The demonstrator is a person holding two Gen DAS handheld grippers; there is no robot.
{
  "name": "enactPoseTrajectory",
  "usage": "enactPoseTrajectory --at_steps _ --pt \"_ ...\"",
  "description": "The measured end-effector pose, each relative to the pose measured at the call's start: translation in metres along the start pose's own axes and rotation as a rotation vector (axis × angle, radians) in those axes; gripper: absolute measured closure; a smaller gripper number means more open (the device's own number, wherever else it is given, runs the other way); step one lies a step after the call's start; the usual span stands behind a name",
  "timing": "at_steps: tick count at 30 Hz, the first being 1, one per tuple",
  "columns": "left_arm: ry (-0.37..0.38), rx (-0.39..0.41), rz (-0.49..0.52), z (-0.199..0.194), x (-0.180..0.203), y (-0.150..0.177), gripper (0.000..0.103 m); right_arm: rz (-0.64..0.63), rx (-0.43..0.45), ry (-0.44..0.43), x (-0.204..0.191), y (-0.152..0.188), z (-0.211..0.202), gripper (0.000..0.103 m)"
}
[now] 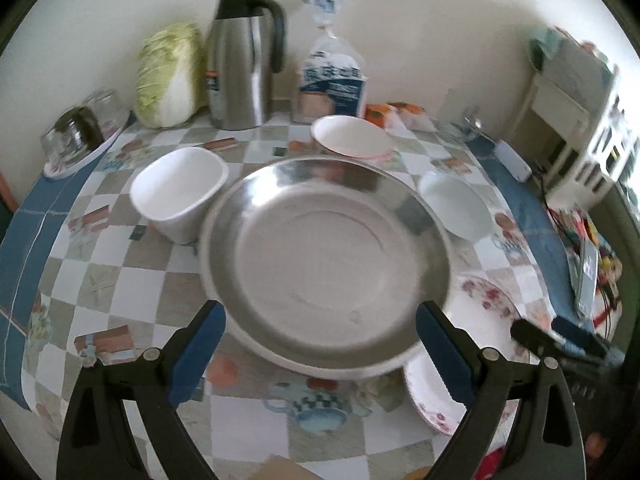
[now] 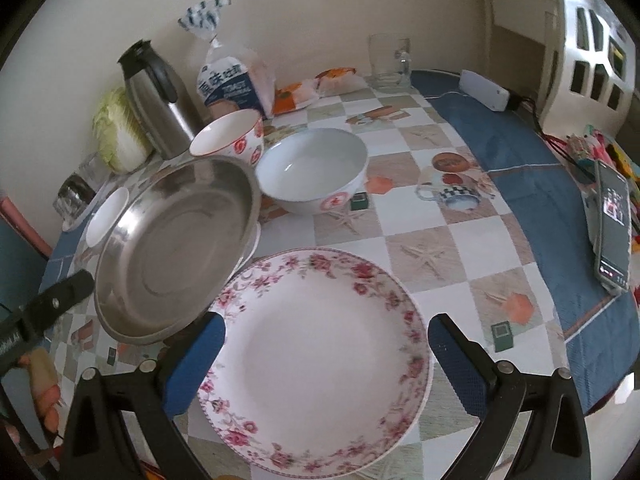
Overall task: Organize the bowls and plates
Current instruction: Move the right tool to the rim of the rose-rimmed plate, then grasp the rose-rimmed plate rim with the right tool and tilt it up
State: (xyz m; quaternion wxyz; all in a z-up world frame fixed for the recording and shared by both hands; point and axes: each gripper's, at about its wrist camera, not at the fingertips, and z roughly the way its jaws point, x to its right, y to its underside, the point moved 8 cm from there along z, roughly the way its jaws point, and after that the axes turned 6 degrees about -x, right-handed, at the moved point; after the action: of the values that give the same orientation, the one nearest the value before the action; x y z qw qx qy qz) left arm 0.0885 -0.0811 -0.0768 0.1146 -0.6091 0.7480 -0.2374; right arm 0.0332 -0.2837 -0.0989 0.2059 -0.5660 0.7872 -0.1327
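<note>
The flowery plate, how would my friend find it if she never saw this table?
Start at the checkered table and find the big shiny metal dish. Just beside it, nearest the open right gripper, lies the flowery plate. It is the only flat white dish with pink roses round its rim.

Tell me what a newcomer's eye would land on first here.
The big steel pan fills the middle of the checkered table, resting on a white plate. Just right of it lies the flowered plate, framed by the open right gripper. White bowls and a steel jug stand behind.
</note>
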Motion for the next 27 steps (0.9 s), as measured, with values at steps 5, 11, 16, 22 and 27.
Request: enactPoseTrajectory --at_steps 5,11,16,22,27 --pt "0.06 -0.023 0.052 0.001 0.032 0.007 0.007 0.085 0.002 -0.014 0.031 0.0 -0.003 0.0" --pt "0.07 -0.059 0.089 0.005 0.06 0.018 0.007 0.158 -0.034 -0.032 0.06 0.005 0.004 0.0" --pt "0.123 -0.115 0.104 0.011 0.079 0.031 0.007 0.185 -0.069 -0.047 0.069 0.01 0.012 0.0" --pt "0.11 -0.221 0.157 0.027 0.09 0.052 0.007 0.187 -0.125 -0.065 0.066 0.015 0.023 0.0" --pt "0.132 -0.292 0.135 0.039 0.091 0.065 0.007 0.203 -0.168 -0.069 0.066 0.02 0.031 0.0"
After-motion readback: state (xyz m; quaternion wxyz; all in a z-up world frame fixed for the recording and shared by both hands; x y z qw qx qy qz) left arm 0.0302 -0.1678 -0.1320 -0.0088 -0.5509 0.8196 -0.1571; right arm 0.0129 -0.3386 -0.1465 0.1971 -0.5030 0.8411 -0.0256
